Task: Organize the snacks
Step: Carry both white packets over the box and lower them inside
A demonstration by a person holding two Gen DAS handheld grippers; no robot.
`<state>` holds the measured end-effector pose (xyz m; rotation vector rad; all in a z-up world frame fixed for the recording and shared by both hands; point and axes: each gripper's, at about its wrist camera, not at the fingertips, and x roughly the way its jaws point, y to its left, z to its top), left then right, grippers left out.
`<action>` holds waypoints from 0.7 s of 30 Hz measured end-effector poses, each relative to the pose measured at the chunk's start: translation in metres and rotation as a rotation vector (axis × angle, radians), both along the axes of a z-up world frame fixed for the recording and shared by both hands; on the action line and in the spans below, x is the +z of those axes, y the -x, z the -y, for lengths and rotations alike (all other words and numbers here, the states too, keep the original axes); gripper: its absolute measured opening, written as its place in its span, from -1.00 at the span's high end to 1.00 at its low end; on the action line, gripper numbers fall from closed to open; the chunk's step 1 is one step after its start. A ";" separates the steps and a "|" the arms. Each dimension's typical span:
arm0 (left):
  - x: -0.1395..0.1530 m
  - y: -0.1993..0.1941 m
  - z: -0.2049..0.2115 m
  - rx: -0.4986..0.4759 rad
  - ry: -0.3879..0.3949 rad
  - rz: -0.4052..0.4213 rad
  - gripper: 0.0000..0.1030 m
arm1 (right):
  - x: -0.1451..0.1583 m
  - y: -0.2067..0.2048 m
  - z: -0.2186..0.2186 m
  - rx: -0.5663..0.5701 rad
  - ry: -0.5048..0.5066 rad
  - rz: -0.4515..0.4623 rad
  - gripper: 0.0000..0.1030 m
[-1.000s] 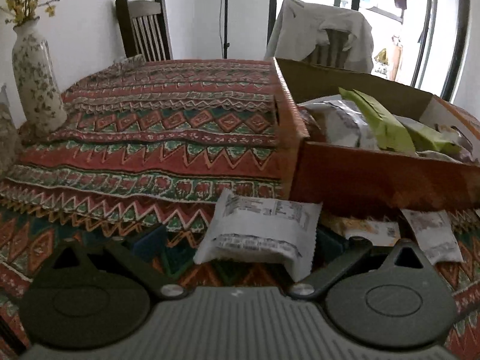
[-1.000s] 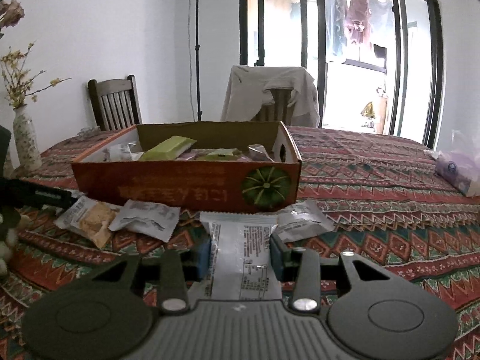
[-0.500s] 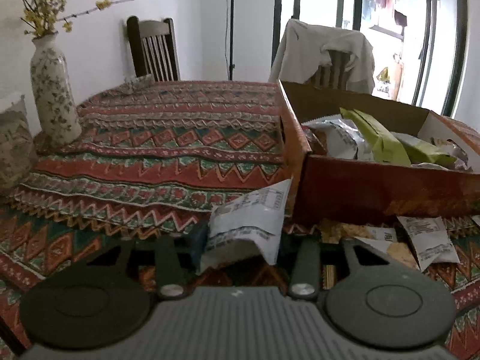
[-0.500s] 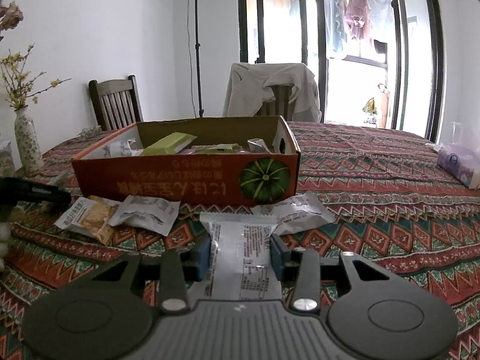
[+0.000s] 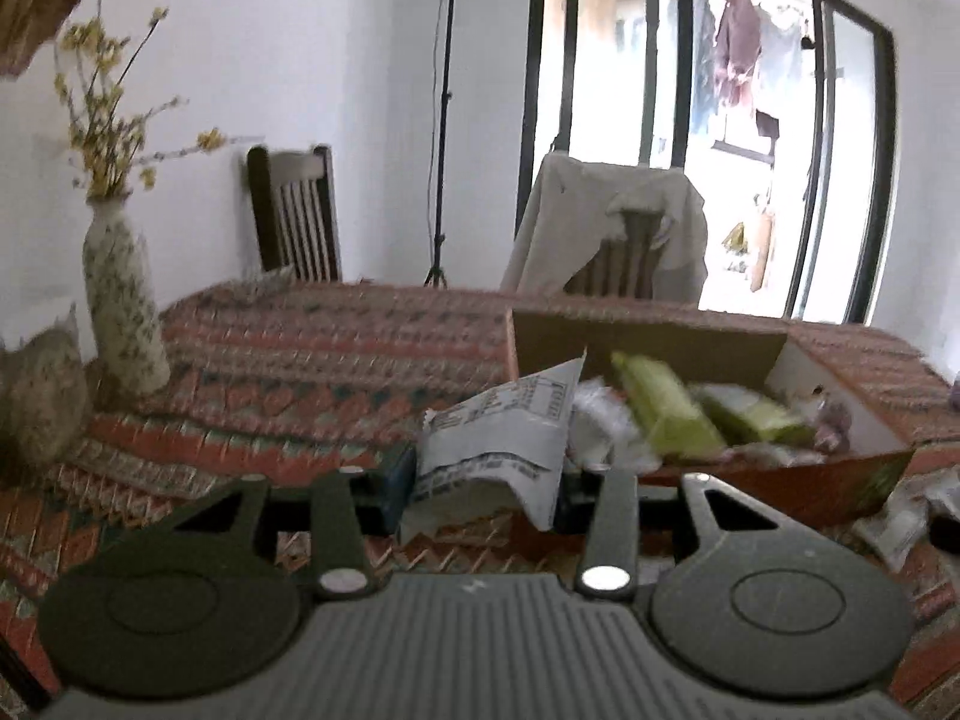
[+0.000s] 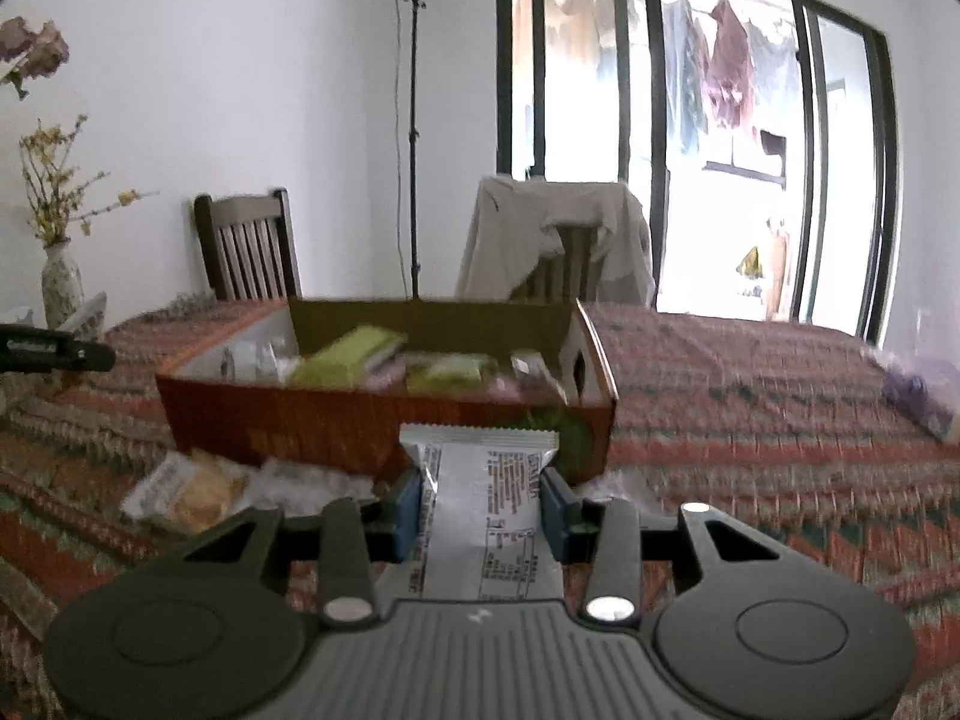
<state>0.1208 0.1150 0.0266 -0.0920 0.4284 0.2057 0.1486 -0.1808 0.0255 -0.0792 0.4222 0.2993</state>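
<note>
Nearest, the left hand-held gripper (image 5: 486, 480) clenches a white snack packet (image 5: 498, 438), crumpled and raised before the cardboard box (image 5: 648, 336). The right hand-held gripper (image 6: 480, 507) pinches another white packet (image 6: 480, 480) across its middle, jaws narrowed to its width. Both packets look light, soft and slippery, best taken mid-body. Further off, loose packets (image 6: 186, 486) lie on the desk (image 6: 750, 396) beside the box.
</note>
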 end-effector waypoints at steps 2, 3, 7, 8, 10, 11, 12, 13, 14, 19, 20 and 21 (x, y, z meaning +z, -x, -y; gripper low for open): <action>0.006 -0.005 0.008 -0.009 -0.001 0.016 0.15 | 0.008 -0.007 -0.005 0.012 -0.004 0.023 0.23; 0.008 -0.008 0.011 -0.012 0.000 0.020 0.15 | 0.011 -0.010 -0.007 0.017 -0.007 0.033 0.23; 0.015 -0.023 0.024 -0.020 0.014 0.038 0.15 | 0.025 -0.027 -0.017 0.035 -0.019 0.075 0.23; 0.017 -0.027 0.027 -0.020 0.020 0.041 0.15 | 0.027 -0.032 -0.019 0.040 -0.025 0.079 0.23; 0.019 -0.035 0.032 -0.016 0.029 0.048 0.15 | 0.033 -0.044 -0.024 0.047 -0.044 0.081 0.23; 0.020 -0.039 0.034 -0.013 0.030 0.053 0.15 | 0.034 -0.050 -0.026 0.051 -0.052 0.082 0.23; 0.020 -0.043 0.035 -0.008 0.033 0.057 0.15 | 0.035 -0.055 -0.029 0.053 -0.056 0.085 0.23; 0.020 -0.049 0.036 -0.002 0.038 0.061 0.15 | 0.036 -0.062 -0.032 0.053 -0.057 0.088 0.23; 0.020 -0.053 0.038 0.005 0.044 0.065 0.15 | 0.037 -0.069 -0.035 0.052 -0.060 0.091 0.23; 0.018 -0.080 0.043 0.054 0.079 0.078 0.15 | 0.039 -0.105 -0.047 0.040 -0.083 0.090 0.23; 0.018 -0.085 0.044 0.057 0.085 0.078 0.15 | 0.038 -0.111 -0.048 0.037 -0.083 0.093 0.23; 0.017 -0.091 0.045 0.061 0.084 0.078 0.15 | 0.035 -0.117 -0.050 0.034 -0.083 0.097 0.23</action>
